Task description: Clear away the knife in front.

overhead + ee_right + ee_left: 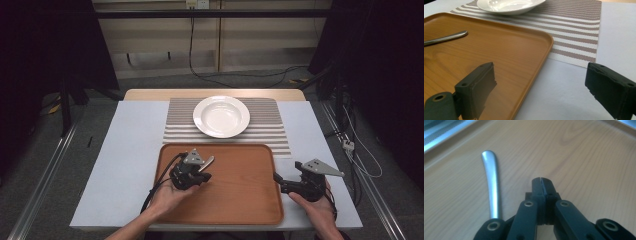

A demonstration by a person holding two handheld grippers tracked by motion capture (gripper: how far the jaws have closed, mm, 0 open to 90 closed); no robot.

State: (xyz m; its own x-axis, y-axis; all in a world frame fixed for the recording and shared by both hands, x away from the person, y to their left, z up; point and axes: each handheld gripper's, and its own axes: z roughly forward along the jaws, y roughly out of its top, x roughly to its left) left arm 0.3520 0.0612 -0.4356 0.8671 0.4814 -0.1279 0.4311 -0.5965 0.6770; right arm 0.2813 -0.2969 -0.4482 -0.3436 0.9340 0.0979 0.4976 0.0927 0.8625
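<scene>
Utensil handle (491, 182) on tray (240, 200); plate (221, 116) behind

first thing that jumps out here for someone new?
Probably the white plate, bright on the striped placemat at the far side of the table. Then the wooden tray in front of it: the left gripper sits over its left part with jaws shut on nothing, and a metal utensil handle lies on the tray just beside those jaws. The right gripper is open at the tray's right edge.

High view overlooks the tray (240, 200); both gripper views skim it closely.
</scene>
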